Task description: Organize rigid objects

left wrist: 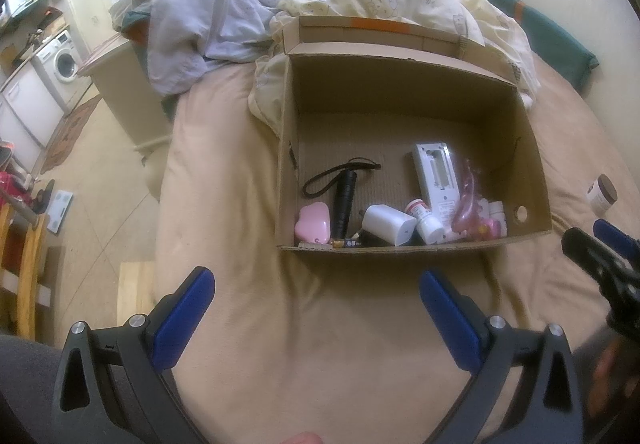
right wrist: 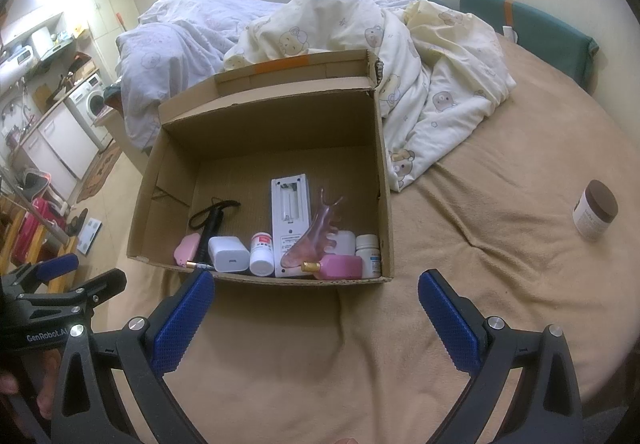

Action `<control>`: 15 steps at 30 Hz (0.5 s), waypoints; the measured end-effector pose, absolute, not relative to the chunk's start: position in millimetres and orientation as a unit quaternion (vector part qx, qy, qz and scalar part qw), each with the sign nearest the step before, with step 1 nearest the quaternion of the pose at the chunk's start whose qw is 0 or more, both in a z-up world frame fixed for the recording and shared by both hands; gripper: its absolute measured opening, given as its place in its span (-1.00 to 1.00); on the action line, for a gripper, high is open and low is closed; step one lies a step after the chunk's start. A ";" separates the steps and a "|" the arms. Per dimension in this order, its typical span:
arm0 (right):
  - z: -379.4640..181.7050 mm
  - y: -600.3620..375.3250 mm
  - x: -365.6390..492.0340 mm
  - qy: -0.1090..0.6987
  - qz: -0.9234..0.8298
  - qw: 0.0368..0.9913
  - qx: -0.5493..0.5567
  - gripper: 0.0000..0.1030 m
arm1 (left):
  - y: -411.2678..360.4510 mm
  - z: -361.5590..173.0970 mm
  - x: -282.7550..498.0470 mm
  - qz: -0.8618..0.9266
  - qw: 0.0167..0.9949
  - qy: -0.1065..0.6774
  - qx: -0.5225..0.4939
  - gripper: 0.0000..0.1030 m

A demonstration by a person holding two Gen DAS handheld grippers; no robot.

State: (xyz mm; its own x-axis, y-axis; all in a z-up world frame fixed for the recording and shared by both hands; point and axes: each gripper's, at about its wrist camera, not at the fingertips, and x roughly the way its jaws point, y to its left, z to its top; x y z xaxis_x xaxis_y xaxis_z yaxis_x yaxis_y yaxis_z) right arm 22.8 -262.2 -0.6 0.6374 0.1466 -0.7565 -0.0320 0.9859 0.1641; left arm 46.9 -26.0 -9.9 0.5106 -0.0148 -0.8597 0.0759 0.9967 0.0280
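An open cardboard box (left wrist: 528,148) (right wrist: 384,180) sits on the tan bed. Inside lie a black flashlight (left wrist: 346,196) (right wrist: 210,224), a pink case (left wrist: 313,222), a white charger (left wrist: 388,224) (right wrist: 229,253), a white pill bottle (left wrist: 424,220) (right wrist: 262,253), a white remote (left wrist: 436,174) (right wrist: 290,212), a pink translucent comb (right wrist: 316,240) and a pink bottle (right wrist: 340,267). A brown-lidded jar (left wrist: 602,194) (right wrist: 596,210) stands on the bed right of the box. My left gripper (left wrist: 316,314) and right gripper (right wrist: 316,316) are open and empty, in front of the box.
Crumpled duvets (right wrist: 420,52) lie behind the box. A green headboard cushion (right wrist: 540,28) is at the far right. The bed's left edge drops to the floor, where a washing machine (left wrist: 60,62) and a wooden chair (left wrist: 24,264) stand.
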 end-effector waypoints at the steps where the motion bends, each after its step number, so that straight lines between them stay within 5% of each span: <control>1: -0.6 -262.2 22.8 0.423 0.049 0.902 0.068 1.00 | -25.8 -9.8 46.9 -0.026 0.868 0.494 0.030 0.98; 15: -0.5 -262.0 23.0 0.422 0.050 0.902 0.067 1.00 | -26.2 -10.2 46.4 -0.027 0.868 0.495 0.029 0.98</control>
